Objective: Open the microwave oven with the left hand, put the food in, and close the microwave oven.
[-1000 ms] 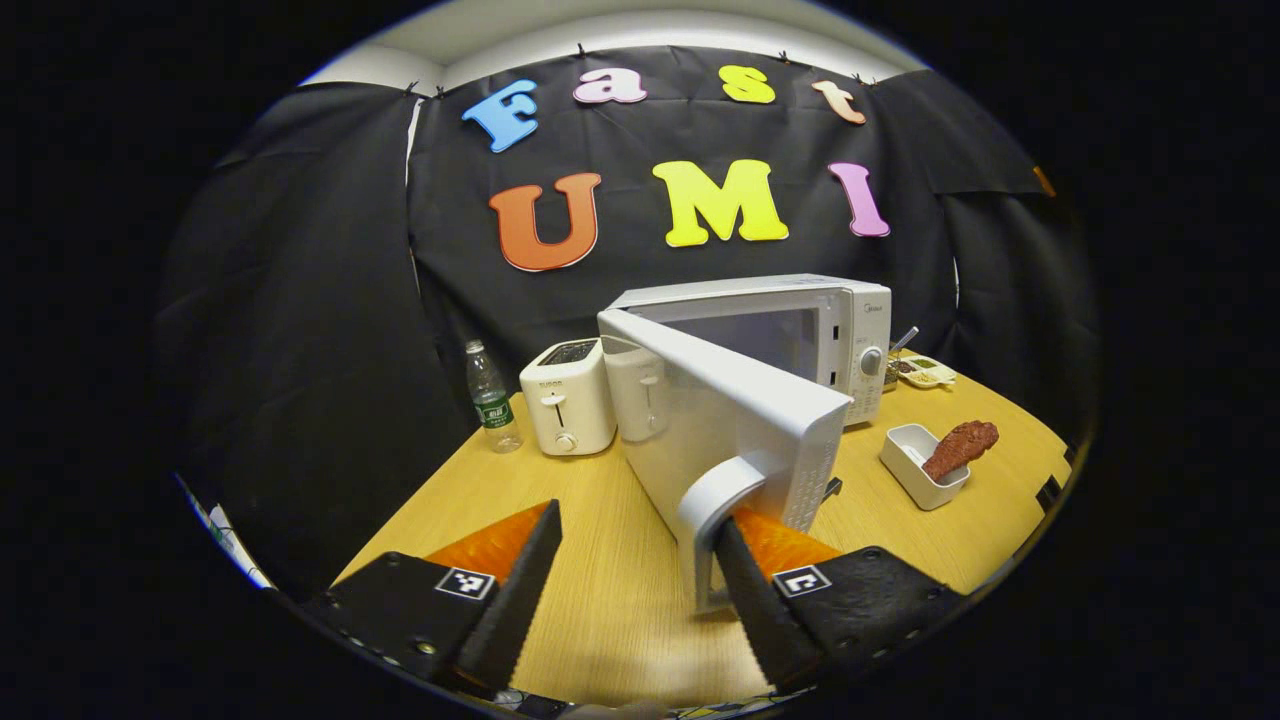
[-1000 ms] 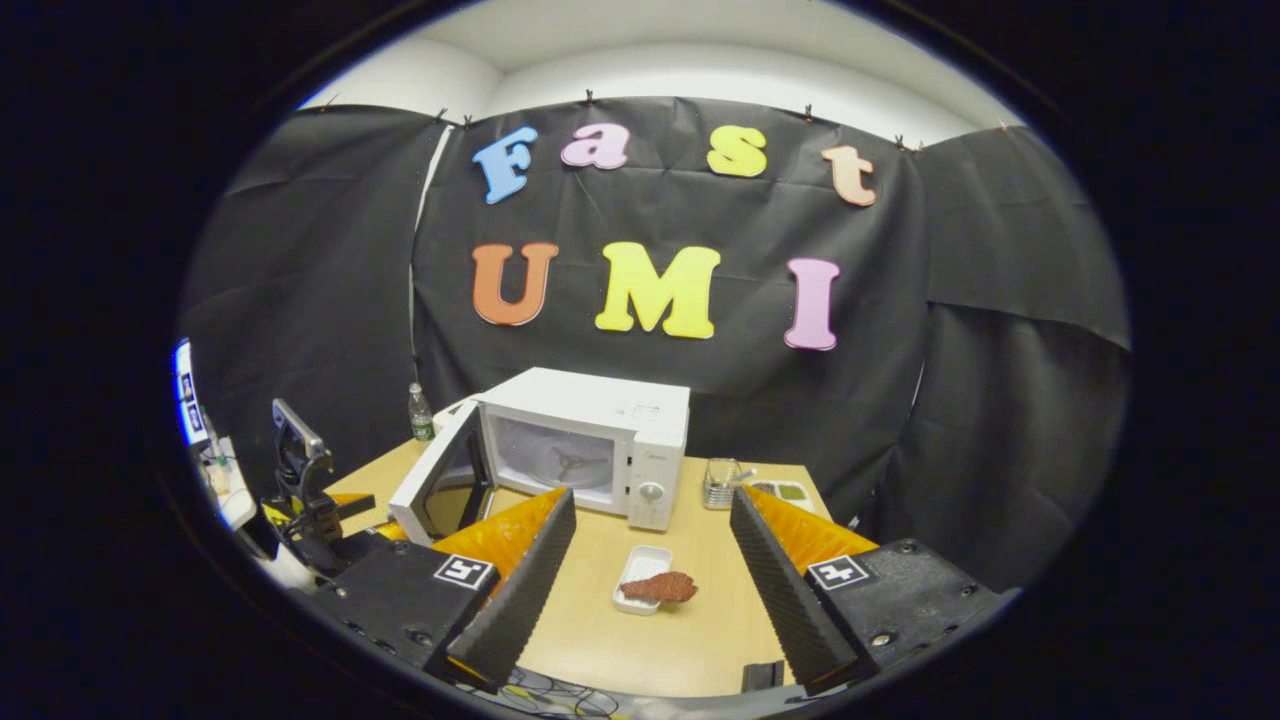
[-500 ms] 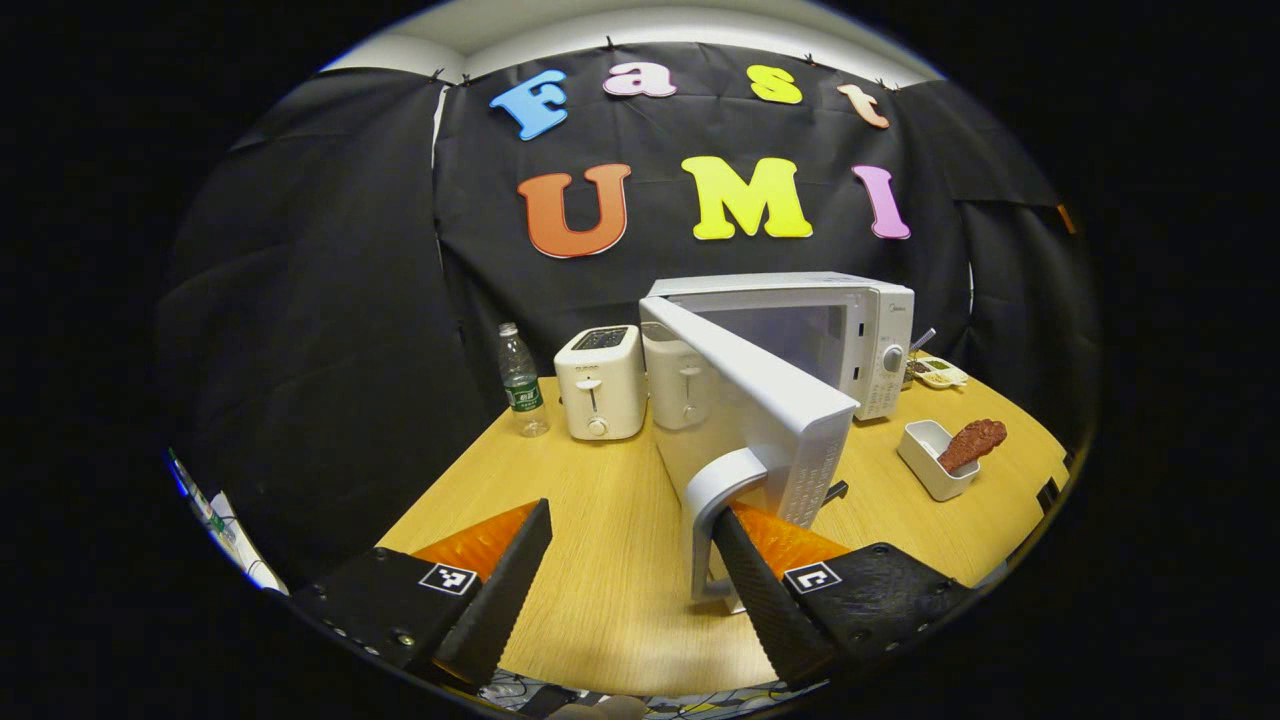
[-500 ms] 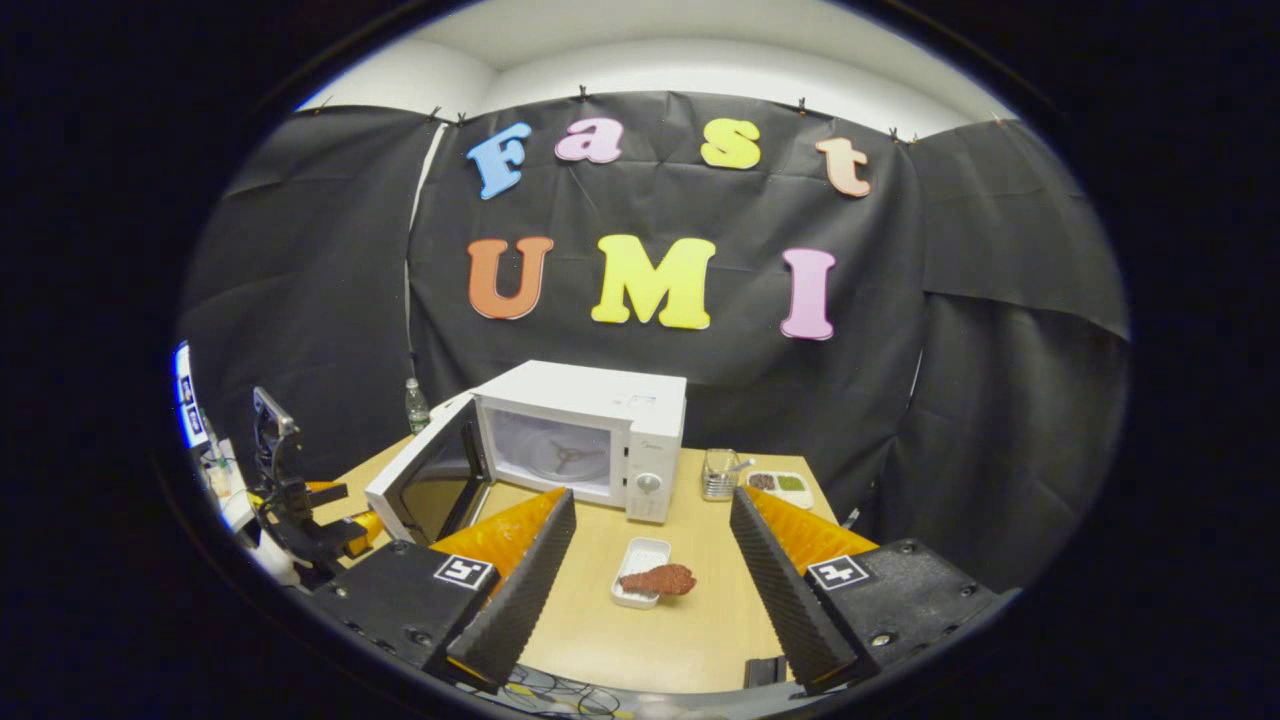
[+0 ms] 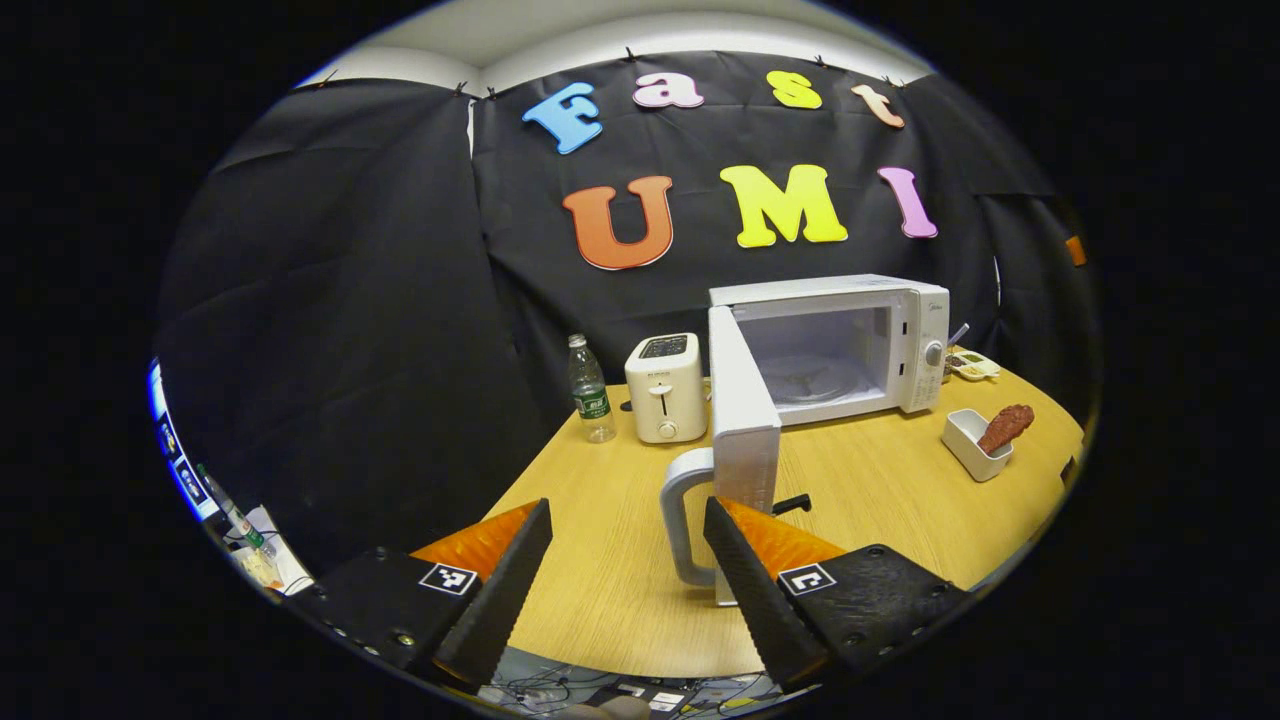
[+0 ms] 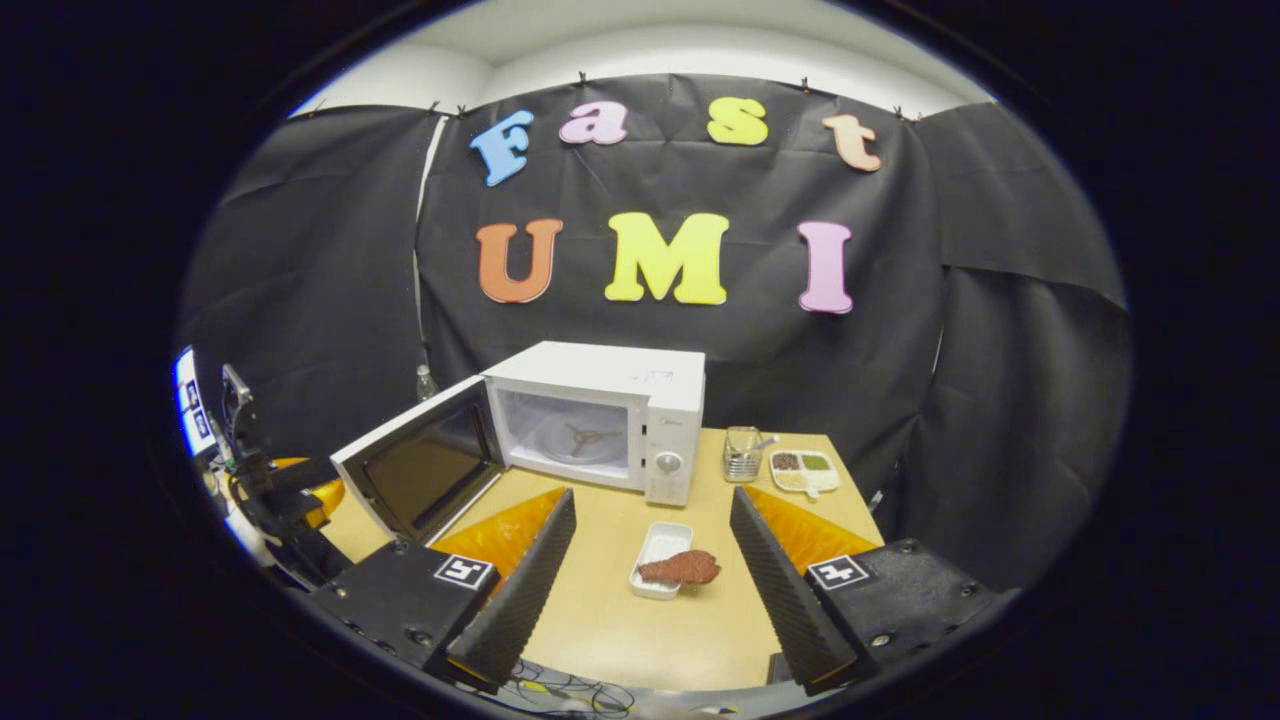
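Microwave door (image 5: 742, 405) being held wide open, its handle (image 5: 680, 515) sitting between the spread left gripper (image 5: 625, 570), right gripper (image 6: 650, 575) being kept spread above the food (image 6: 680, 567) in its tray (image 6: 655, 550).

I saw the white microwave (image 5: 830, 345) standing at the back of the bench, its door (image 5: 742, 420) swung wide open, cavity bare. The brown food (image 6: 680, 567) lay across a small white tray (image 6: 655, 560), just in front.

White microwave (image 5: 830, 345), white toaster (image 5: 666, 388), reddish-brown food (image 6: 680, 567), light wood-grain table (image 5: 880, 500).
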{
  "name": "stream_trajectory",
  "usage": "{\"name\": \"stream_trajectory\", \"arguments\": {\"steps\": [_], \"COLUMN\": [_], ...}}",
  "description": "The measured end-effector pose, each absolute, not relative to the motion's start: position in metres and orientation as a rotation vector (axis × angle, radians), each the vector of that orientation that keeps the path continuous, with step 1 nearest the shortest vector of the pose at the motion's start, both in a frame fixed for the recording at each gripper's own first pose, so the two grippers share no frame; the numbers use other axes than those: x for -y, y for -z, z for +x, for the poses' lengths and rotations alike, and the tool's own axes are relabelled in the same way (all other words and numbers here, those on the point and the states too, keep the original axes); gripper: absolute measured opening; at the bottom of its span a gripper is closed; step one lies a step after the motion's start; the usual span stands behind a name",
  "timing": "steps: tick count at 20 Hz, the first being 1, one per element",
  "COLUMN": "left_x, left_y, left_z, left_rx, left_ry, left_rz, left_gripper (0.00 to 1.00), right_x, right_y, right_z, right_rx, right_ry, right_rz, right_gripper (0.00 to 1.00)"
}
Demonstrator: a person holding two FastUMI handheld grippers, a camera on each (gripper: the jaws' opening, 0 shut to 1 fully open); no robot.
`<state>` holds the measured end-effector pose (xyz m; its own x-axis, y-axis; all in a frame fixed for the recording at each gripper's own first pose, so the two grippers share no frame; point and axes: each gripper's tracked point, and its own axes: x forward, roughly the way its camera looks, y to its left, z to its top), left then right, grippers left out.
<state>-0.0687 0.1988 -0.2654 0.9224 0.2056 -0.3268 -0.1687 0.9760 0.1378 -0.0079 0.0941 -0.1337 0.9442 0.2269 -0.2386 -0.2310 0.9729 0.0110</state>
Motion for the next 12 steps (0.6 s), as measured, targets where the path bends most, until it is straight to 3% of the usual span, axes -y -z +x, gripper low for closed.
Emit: {"name": "stream_trajectory", "arguments": {"steps": [8, 9, 12], "left_x": [-0.154, -0.144, -0.115], "left_y": [0.245, 0.238, 0.218], "left_z": [-0.103, -0.105, -0.103], "left_rx": [-0.370, -0.368, -0.364], "left_ry": [-0.192, -0.192, -0.198], "left_rz": [0.043, 0.035, 0.024], "left_gripper": [0.96, 0.96, 0.95], "right_x": [-0.052, -0.050, -0.046], "right_y": [0.254, 0.273, 0.320], "right_z": [0.060, 0.070, 0.101], "right_rx": [-0.447, -0.487, -0.594], "right_ry": [-0.262, -0.277, -0.313], "right_rz": [0.125, 0.148, 0.222], "right_gripper": [0.99, 0.92, 0.97]}}
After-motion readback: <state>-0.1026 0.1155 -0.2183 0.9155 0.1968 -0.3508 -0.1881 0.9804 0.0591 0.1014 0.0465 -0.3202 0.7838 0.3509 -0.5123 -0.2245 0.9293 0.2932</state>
